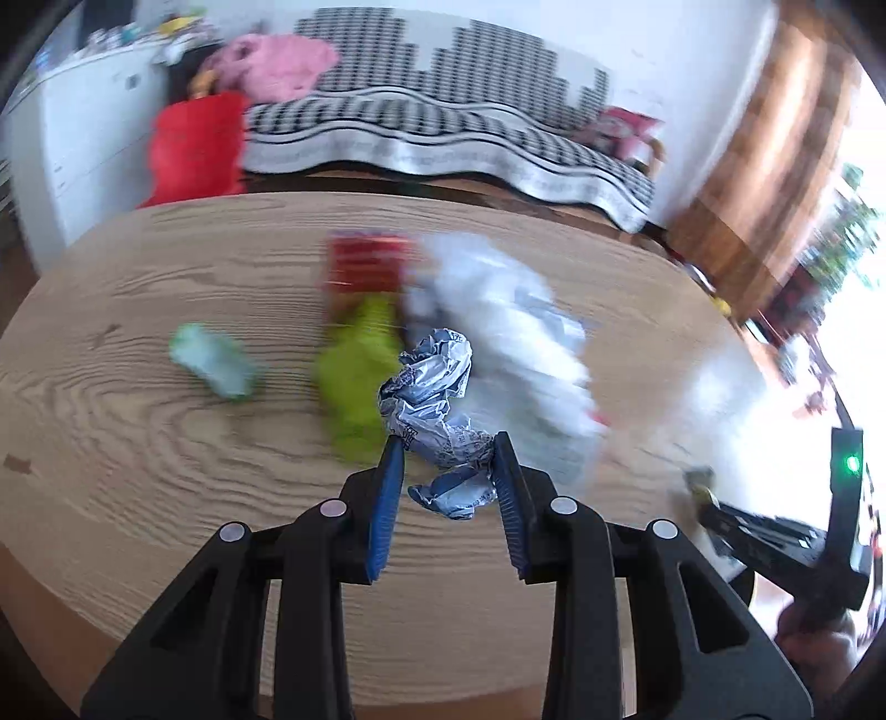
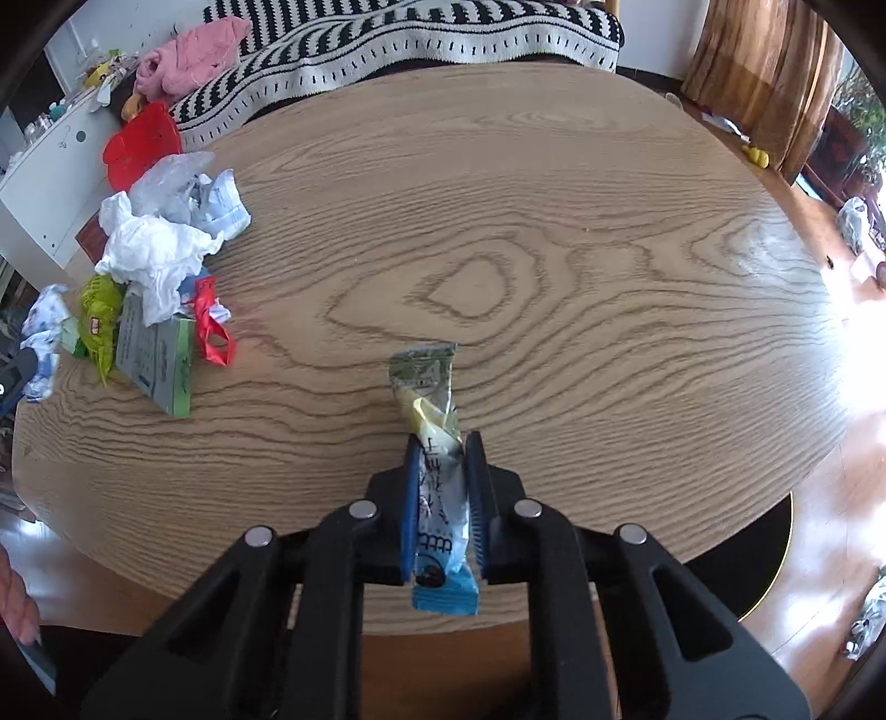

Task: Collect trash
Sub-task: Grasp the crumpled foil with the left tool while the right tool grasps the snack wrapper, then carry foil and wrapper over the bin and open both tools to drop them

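Observation:
My left gripper point(image 1: 446, 451) is shut on a crumpled blue-white wrapper point(image 1: 434, 404), held above the round wooden table point(image 1: 166, 432). Behind it, blurred, lie a green wrapper point(image 1: 354, 371), a red packet point(image 1: 365, 266), white plastic bags point(image 1: 498, 332) and a pale green scrap point(image 1: 213, 360). My right gripper point(image 2: 443, 448) is shut on a long blue-and-green snack wrapper point(image 2: 437, 454) that lies near the table's point(image 2: 554, 221) front edge. In the right wrist view the trash pile point(image 2: 160, 249) sits at the left: white bags, a green box point(image 2: 158, 360), a red ribbon point(image 2: 213, 327).
A sofa under a black-and-white throw point(image 2: 415, 33) stands beyond the table, with pink cloth point(image 2: 188, 55) and a red object point(image 2: 141, 144) beside it. A white cabinet point(image 2: 50, 183) is at the left. A curtain point(image 2: 764, 72) hangs at the right.

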`<state>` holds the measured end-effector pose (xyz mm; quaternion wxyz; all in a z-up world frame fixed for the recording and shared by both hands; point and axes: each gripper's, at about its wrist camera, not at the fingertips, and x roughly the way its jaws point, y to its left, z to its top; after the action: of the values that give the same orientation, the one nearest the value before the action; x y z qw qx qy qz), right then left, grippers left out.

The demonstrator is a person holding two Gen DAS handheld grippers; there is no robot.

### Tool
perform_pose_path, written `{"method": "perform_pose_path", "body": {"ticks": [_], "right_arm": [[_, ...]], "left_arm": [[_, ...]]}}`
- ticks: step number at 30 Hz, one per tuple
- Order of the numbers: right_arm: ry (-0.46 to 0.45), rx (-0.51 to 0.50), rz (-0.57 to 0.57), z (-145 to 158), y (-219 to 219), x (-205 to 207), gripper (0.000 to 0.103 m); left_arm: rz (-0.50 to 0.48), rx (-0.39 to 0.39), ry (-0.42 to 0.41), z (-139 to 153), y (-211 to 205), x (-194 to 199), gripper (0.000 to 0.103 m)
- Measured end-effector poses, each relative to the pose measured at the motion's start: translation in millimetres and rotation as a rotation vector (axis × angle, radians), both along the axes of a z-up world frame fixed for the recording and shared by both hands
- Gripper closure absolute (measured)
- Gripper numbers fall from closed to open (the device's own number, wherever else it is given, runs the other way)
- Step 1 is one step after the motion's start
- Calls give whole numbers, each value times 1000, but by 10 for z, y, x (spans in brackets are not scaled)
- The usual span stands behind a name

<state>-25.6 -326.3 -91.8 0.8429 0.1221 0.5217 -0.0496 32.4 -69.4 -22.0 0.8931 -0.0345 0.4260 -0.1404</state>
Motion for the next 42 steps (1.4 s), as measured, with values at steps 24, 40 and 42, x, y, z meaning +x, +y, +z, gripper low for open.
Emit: {"method": "perform_pose_path", "body": {"ticks": [24, 40, 42], "right_arm": [[37, 18, -537, -406, -2770, -2428, 87], [42, 114, -541, -548, -2895, -2482, 87], [40, 114, -541, -537, -2892, -2473, 87]], "left_arm": [[-768, -23, 33, -670, -3376, -1800, 71], [-801, 113, 211, -1748, -4309, -1789, 71], [-799, 118, 212, -1779, -4357, -1741, 71]]}}
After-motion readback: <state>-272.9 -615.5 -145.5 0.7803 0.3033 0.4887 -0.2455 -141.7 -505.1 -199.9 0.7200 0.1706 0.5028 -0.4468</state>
